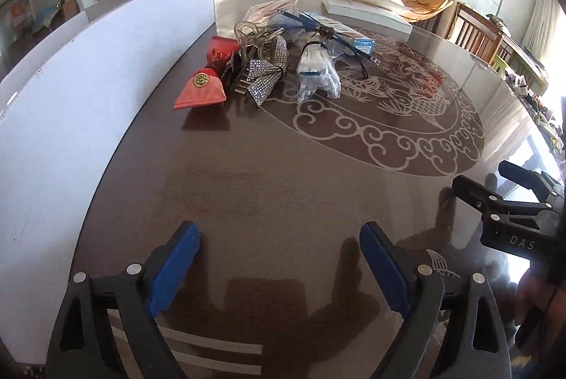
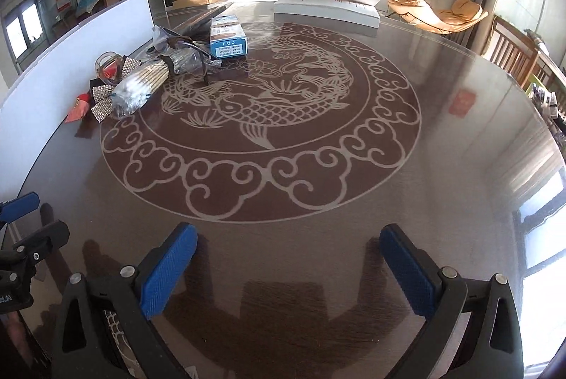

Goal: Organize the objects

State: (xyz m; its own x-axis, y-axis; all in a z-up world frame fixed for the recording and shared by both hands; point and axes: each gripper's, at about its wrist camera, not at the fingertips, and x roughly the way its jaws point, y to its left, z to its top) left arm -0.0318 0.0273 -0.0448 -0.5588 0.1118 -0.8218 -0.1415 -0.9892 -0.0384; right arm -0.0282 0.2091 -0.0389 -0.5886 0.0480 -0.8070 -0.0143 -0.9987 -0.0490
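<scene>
A pile of small objects lies at the far left of the round dark table [image 1: 269,173]. It holds a red pouch [image 1: 203,85], a rhinestone bow clip [image 1: 265,74], a clear bag of cotton swabs [image 1: 316,71], blue-framed glasses [image 1: 350,42] and a small blue box [image 2: 228,41]. The swab bag [image 2: 141,85] and the bow clip [image 2: 102,104] also show in the right wrist view. My left gripper [image 1: 279,269] stands open over bare table, well short of the pile. My right gripper [image 2: 288,269] is open too, with nothing between its fingers, and its fingers [image 1: 470,191] show at the right in the left wrist view.
A white upright board [image 1: 106,88] runs along the table's left edge beside the pile. A flat white box [image 2: 325,7] lies at the far side of the table. Wooden chairs [image 2: 513,57] stand at the right. A fish pattern [image 2: 261,110] marks the table's middle.
</scene>
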